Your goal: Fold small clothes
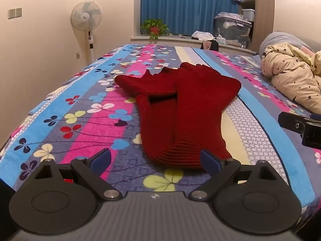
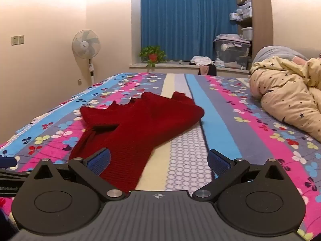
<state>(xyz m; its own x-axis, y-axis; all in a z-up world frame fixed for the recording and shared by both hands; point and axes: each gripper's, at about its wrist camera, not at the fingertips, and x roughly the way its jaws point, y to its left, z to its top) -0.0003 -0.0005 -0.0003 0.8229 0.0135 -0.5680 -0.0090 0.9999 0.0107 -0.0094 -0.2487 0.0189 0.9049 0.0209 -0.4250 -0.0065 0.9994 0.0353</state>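
Note:
A dark red knitted garment (image 1: 180,104) lies on the flowered bed cover (image 1: 84,108), folded lengthwise with its ribbed end nearest me. My left gripper (image 1: 156,159) is open and empty, its blue pads (image 1: 101,159) standing either side of the ribbed end, just short of it. In the right wrist view the garment (image 2: 136,126) lies left of centre. My right gripper (image 2: 159,161) is open and empty, its left pad (image 2: 100,160) over the garment's near edge. The right gripper's tip also shows at the right edge of the left wrist view (image 1: 301,125).
A cream star-print duvet (image 2: 289,98) is bunched at the right of the bed. Beyond the bed are a standing fan (image 2: 86,45), a potted plant (image 2: 152,55) on the window sill, blue curtains (image 2: 186,20) and storage boxes (image 2: 232,50).

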